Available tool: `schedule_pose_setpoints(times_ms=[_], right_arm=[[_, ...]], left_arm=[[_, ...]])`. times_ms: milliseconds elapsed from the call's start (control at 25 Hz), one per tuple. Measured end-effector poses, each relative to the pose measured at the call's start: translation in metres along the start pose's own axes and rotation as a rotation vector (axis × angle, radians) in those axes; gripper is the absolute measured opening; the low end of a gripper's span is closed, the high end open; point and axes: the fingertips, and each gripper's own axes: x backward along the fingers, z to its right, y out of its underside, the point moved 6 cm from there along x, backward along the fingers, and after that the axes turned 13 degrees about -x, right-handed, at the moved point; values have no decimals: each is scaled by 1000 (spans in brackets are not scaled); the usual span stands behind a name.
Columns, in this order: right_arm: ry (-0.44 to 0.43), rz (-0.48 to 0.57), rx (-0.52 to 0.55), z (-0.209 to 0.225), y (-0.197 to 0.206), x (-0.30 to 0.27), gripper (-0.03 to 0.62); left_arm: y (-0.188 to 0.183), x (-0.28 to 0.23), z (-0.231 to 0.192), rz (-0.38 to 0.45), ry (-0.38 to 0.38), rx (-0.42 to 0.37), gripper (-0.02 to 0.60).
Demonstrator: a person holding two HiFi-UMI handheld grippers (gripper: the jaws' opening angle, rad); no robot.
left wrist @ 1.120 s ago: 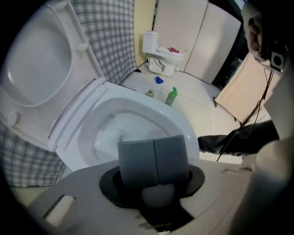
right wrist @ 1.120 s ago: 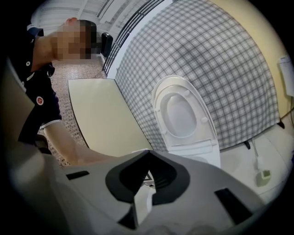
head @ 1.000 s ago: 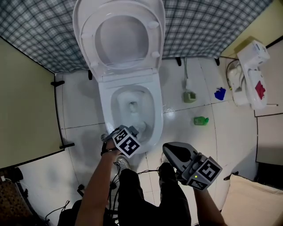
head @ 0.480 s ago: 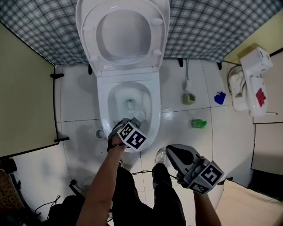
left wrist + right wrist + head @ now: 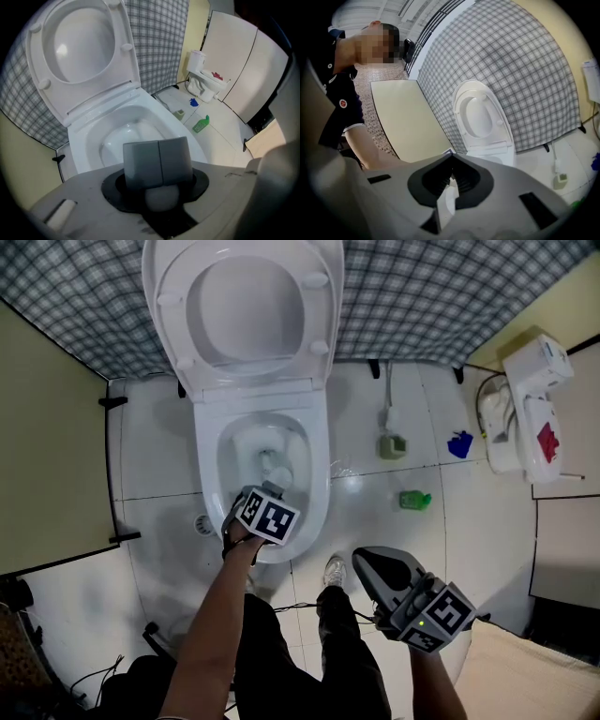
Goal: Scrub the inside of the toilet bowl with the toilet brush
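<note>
Clamping the pale, rounded handle of the toilet brush [image 5: 161,199], the left claw [image 5: 158,161] has its 2 grey pads drawn together at the tips. The brush head is hidden behind them in the left gripper view. This claw points steeply down over the front part of the toilet bowl [image 5: 317,474], above the rim nearest the person. The right claw [image 5: 452,164] is pressed together at the tips, with nothing between its 2 ribbed black pads. It is held low at the person's right, well apart from the bowl, above the white tiled floor [image 5: 487,521]. The raised seat and lid [image 5: 246,306] stand against a checked cloth [image 5: 450,287] behind the toilet. On the floor to the right of the bowl lie a green bottle [image 5: 414,499], a small green container [image 5: 392,444] and a blue item [image 5: 459,443]. 1 shoe [image 5: 334,570] of the person stands just beside the front of the bowl.
</note>
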Motion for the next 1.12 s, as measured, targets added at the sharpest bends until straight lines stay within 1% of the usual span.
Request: schedule_pose_setpoints(times_ms=[160,240,360,560,640,840,960,1040,1120], right_arm=[[-10,-2,9,-11,-7,3,0],[-15,0,15,-14,-11,3,0],[-17,5,21,-15,-13,0,0],[-15,-5,15,-10,-10,-4,0],[-12,-8,10,-6,-8,-5,0],[8,-11,3,9,-11,-6,0],[20,-8,8,16,-15,-4,0],[23,-6,11,19,-16,-5,0],[18,-9,13,20,-17,-7,0]], left_arm=[[-15,27,18,54,48,85,167],[-25,34,26,72,58,92,167],[-33,34,29,71,51,109,167],[-31,23,10,80,42,199,167],[-30,15,-2,75,28,225,167],[-27,-10,-27,24,-15,251,172],[-19,-27,-36,-3,-14,311,173],[-15,-29,-42,2,-11,350,173],[-16,-21,-42,26,-5,362,173]])
